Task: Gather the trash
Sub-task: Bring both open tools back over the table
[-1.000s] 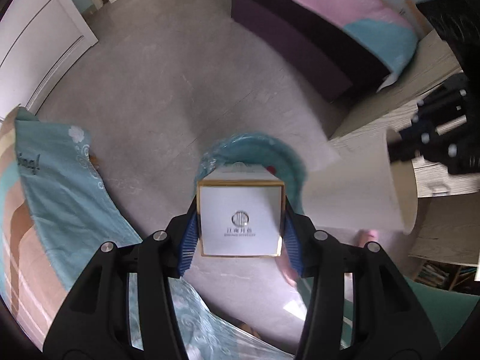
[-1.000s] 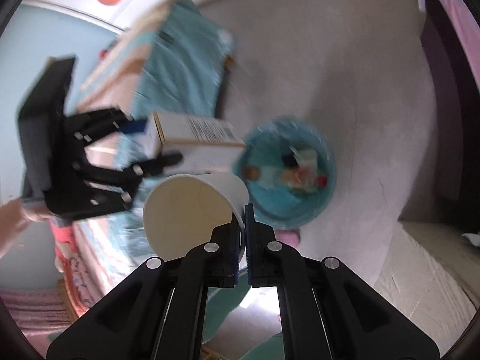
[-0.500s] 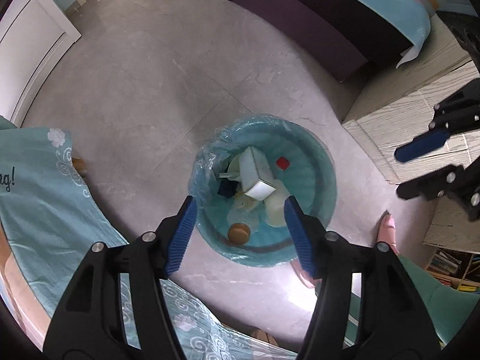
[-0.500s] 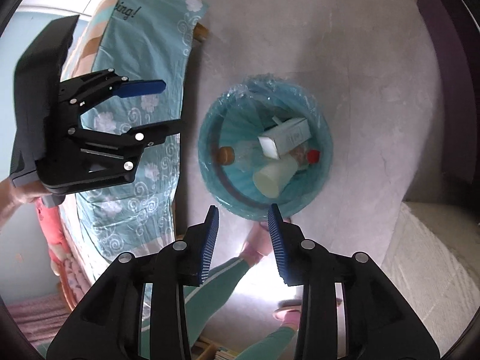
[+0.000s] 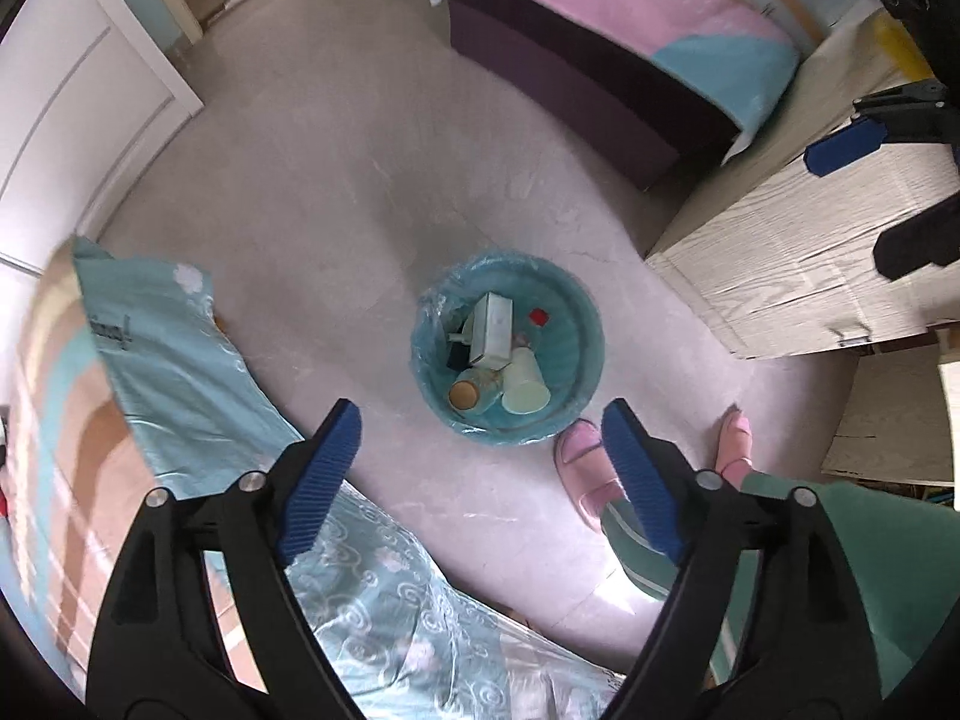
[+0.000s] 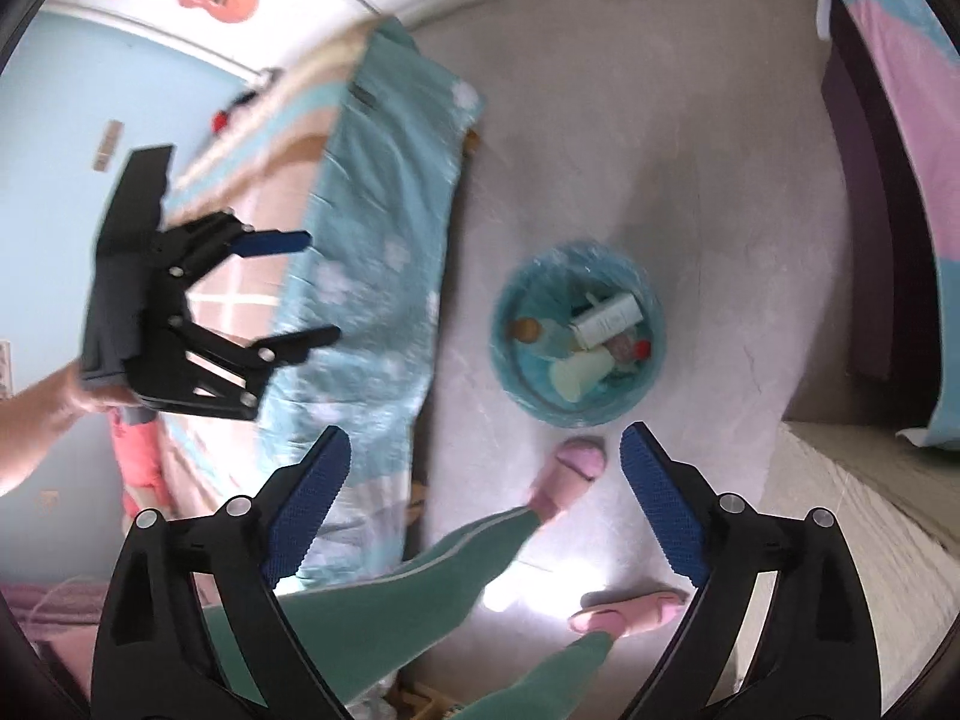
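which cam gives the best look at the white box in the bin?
Left wrist: it looks almost straight down into the bin, with the white box sharp near centre. Right wrist shows the box too, but slanted, smaller and softer.

Left gripper (image 5: 480, 423), pointing straight down, its blue-padded fingers (image 5: 321, 480) spread wide and having just been opening, nothing between them. Right gripper (image 6: 483, 450), angled steeply downward, fingers (image 6: 657, 510) likewise wide apart after just opening, also empty. In the right wrist view the person's left hand (image 6: 66, 384) grips the left gripper's black body; green-trousered legs (image 6: 420, 576) in pink slippers stand below.
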A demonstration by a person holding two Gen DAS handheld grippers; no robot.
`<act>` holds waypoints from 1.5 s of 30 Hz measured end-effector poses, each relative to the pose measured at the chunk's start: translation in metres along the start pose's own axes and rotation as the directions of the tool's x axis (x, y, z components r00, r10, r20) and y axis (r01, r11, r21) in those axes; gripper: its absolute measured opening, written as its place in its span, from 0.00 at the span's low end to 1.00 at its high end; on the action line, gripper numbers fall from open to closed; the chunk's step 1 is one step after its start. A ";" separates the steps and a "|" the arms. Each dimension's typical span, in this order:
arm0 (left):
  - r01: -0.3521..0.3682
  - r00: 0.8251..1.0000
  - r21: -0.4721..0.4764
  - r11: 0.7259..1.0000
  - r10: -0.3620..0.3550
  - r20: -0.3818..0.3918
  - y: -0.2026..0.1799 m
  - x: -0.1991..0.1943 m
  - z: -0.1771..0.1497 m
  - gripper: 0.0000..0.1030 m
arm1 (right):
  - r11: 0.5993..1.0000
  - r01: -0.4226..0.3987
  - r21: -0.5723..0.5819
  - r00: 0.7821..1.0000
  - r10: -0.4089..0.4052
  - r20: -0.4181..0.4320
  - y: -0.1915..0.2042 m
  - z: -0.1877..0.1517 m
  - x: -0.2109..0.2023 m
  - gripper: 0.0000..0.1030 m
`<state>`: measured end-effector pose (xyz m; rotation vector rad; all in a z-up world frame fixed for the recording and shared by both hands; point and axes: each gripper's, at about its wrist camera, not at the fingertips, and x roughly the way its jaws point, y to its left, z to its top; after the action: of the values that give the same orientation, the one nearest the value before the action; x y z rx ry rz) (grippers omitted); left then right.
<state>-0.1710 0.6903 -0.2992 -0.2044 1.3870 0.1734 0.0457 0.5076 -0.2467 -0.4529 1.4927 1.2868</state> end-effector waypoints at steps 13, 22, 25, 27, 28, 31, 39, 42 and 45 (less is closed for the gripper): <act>0.002 0.989 0.066 0.998 -0.012 0.145 -0.078 -0.134 0.075 0.94 | 0.964 0.257 -0.064 0.931 -0.229 0.284 0.035 -0.068 -0.217 0.90; -0.076 0.978 0.254 0.964 0.023 0.209 -0.204 -0.187 0.138 0.94 | 0.912 0.382 0.150 0.813 -0.409 0.415 -0.013 -0.184 -0.334 0.90; -0.062 0.963 0.351 0.934 -0.037 0.269 -0.261 -0.205 0.149 0.94 | 0.899 0.392 0.197 0.784 -0.438 0.440 -0.032 -0.239 -0.360 0.90; -0.026 0.950 0.420 0.907 -0.108 0.292 -0.303 -0.215 0.154 0.94 | 0.893 0.392 0.222 0.770 -0.450 0.452 -0.043 -0.273 -0.372 0.90; -0.014 0.948 0.440 0.898 -0.127 0.290 -0.318 -0.217 0.156 0.94 | 0.902 0.367 0.227 0.770 -0.432 0.470 -0.049 -0.295 -0.379 0.90; 0.032 0.942 0.512 0.859 -0.197 0.271 -0.372 -0.218 0.159 0.94 | 0.903 0.369 0.222 0.727 -0.429 0.536 -0.057 -0.356 -0.397 0.90; -0.019 0.925 0.668 0.744 -0.241 0.294 -0.503 -0.218 0.158 0.94 | 0.883 0.368 0.292 0.745 -0.468 0.476 -0.119 -0.463 -0.421 0.90; 0.000 0.925 0.707 0.707 -0.268 0.268 -0.544 -0.219 0.169 0.94 | 0.880 0.382 0.282 0.733 -0.474 0.488 -0.131 -0.486 -0.431 0.90; 0.003 0.934 0.731 0.683 -0.263 0.242 -0.583 -0.209 0.183 0.94 | 0.873 0.410 0.265 0.727 -0.489 0.482 -0.145 -0.503 -0.436 0.90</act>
<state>0.1072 0.1696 -0.0385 0.3794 1.0013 -0.4619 0.0901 -0.1295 -0.0098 -0.2990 0.9049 0.8116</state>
